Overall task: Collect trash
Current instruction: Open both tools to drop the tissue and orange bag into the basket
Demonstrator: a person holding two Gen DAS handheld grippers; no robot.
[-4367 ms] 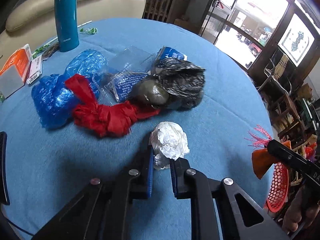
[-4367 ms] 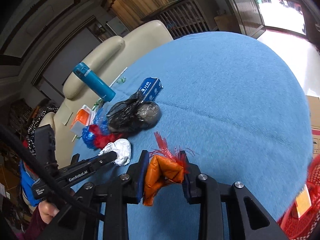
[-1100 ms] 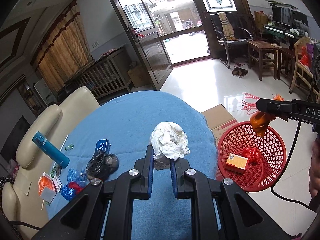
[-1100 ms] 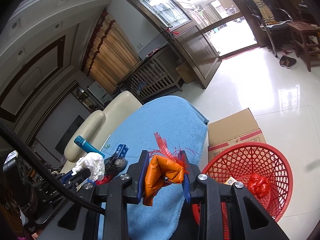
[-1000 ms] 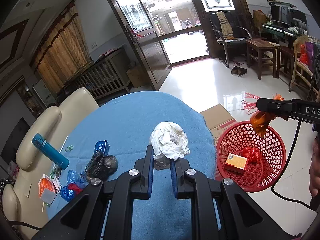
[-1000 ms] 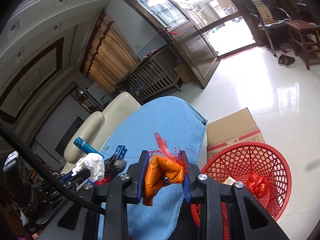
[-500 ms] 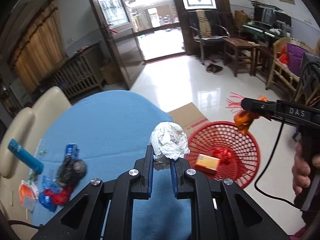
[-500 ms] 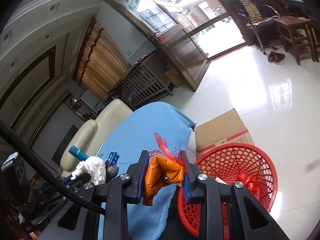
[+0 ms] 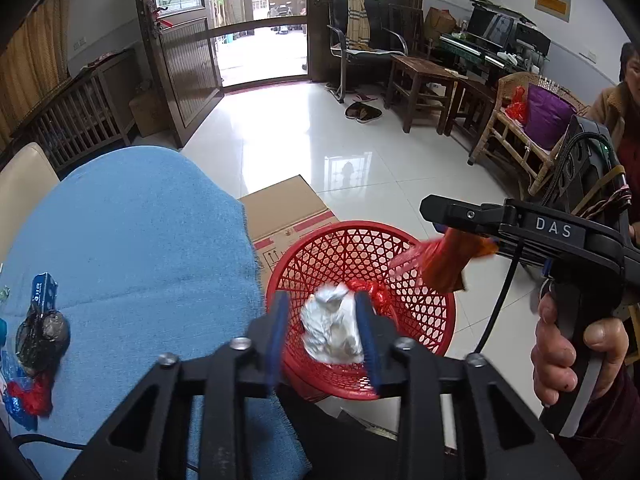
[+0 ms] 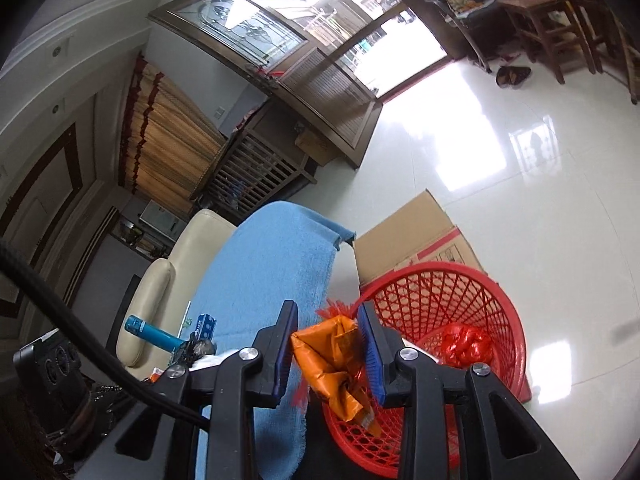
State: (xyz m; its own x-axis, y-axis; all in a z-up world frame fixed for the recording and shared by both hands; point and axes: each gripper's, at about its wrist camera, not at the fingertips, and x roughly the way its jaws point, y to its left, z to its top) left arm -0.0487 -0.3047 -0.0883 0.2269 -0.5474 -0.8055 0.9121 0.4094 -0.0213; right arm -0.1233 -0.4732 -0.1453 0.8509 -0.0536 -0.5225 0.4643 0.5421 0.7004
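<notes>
While orange wrapper (image 10: 334,364) hangs long-axis-down, right tool (image 10: 329,350) spread, red basket (image 10: 472,280) below

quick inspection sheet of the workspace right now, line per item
surface: blue cloth covers the table, its edge beside the red basket on the floor
job's things: white paper wad and orange wrapper both over the basket, blurred; red bag lies inside it
clutter: black bag, blue carton, teal bottle on the table
grippers: left gripper open around the wad; right gripper open around the wrapper
cables: black cable hangs from the right gripper
surroundings: cardboard box behind the basket, cream sofa, open door
</notes>
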